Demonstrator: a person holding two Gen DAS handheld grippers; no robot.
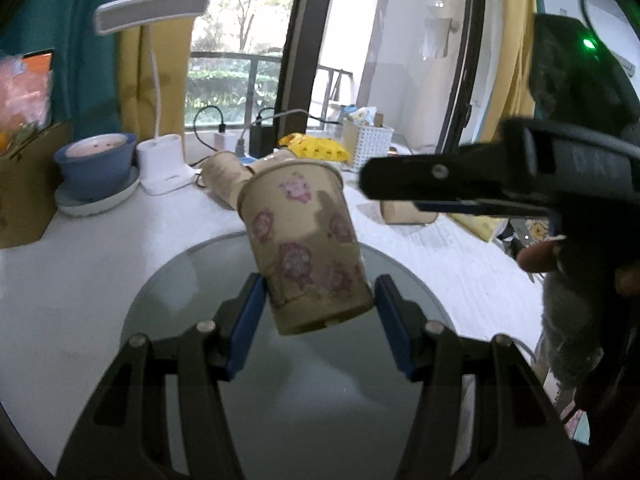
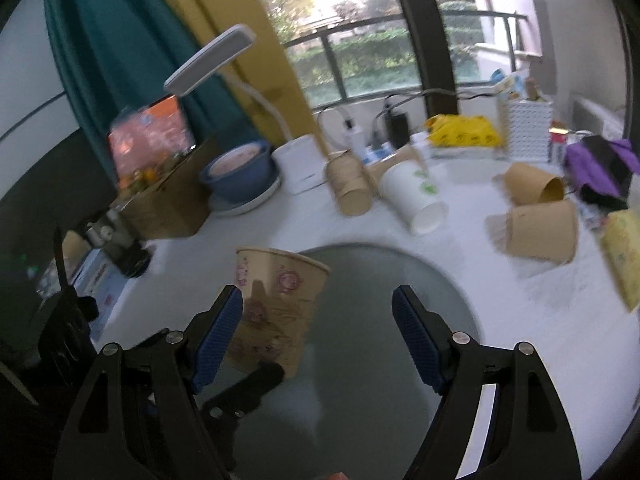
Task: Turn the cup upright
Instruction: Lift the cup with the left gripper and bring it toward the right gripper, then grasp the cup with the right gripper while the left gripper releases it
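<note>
Now my left claw (image 1: 320, 304) is clamping the tan paper cup with pink flowers (image 1: 308, 248) near its base, tilting it mouth-up above the round glass plate (image 1: 160, 300); my right claw (image 2: 318, 336) is hanging wide open, empty, beside it.

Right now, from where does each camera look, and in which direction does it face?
Left wrist: sits on the left tongs, facing along them toward the window; they grip the flowered paper cup above the round glass plate. The right tongs cross at the right edge.
Right wrist: sits on the right tongs, open, facing the same window over the plate; the cup is at lower left.
Shared: the cup, the plate, the desk lamp, the blue bowl.
</note>
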